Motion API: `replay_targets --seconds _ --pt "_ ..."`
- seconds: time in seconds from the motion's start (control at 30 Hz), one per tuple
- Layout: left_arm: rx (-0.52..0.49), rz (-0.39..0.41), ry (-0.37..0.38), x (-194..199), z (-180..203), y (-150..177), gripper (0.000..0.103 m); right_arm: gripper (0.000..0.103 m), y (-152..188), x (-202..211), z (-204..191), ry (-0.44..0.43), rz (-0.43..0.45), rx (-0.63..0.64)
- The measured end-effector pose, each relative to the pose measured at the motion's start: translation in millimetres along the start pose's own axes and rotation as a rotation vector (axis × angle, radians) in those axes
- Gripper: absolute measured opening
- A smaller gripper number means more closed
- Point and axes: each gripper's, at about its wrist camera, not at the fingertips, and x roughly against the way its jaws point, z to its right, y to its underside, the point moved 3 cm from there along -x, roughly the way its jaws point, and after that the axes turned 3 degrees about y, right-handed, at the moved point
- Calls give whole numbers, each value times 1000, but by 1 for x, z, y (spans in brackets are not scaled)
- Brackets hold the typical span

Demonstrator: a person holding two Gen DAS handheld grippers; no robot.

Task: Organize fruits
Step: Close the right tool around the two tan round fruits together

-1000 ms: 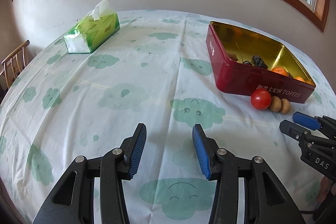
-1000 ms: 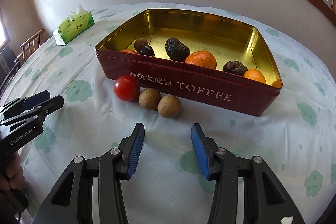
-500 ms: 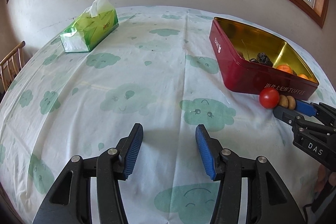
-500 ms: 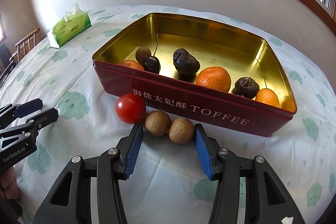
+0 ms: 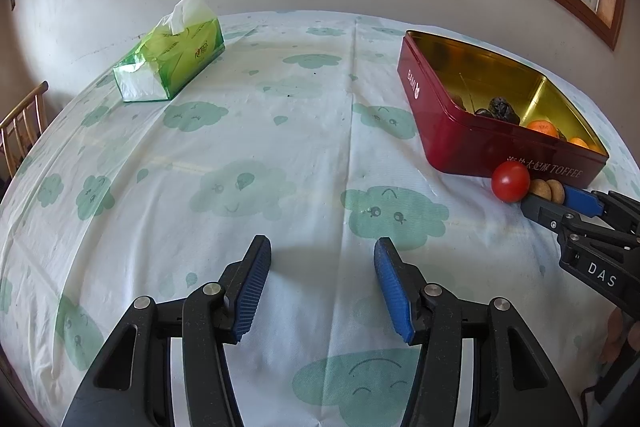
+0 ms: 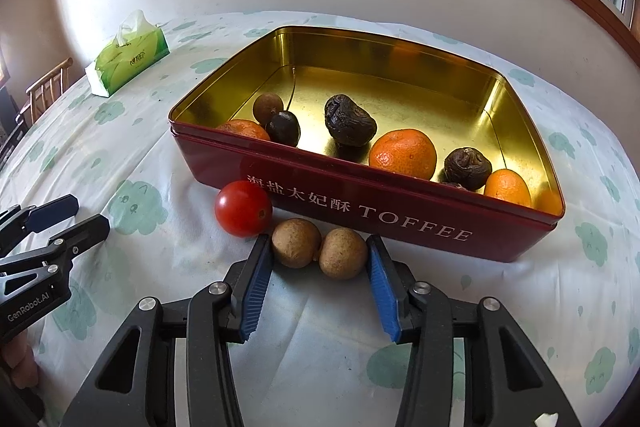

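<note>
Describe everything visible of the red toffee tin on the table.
The toffee tin is an open, lidless metal box, dark red outside with white "TOFFEE" lettering and Chinese characters, shiny gold inside. It sits flat on the cloud-print tablecloth. Inside lie three oranges, dark wrinkled fruits, a brown longan and a dark cherry. A cherry tomato rests against its front wall.

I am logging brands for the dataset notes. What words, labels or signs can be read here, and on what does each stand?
"海盐太妃酥 TOFFEE": front wall of the red tin.
"BAMI": end wall of the same tin, left wrist view.
"GenRobot.AI": body of the left tool.
"DAS": body of the right tool; it may run on out of view.
Print on the green tissue pack: too small to read.
</note>
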Motion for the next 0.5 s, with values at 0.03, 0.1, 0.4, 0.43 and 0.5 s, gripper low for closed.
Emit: replay_targets --seconds 0.03,0.1,0.4,0.43,0.5 --pt "0 0 0 0 0 0 55 44 1 1 1 0 0 -2" --pt "0 0 0 0 0 0 55 44 3 2 4 0 0 -7" --pt "-6 3 -22 2 1 1 56 44 15 10 28 16 -1 -50" --pt "-9 3 -24 2 3 2 56 44 16 11 32 18 -1 -54" --pt "-15 3 -22 3 7 3 56 44 18 12 40 25 -2 -67"
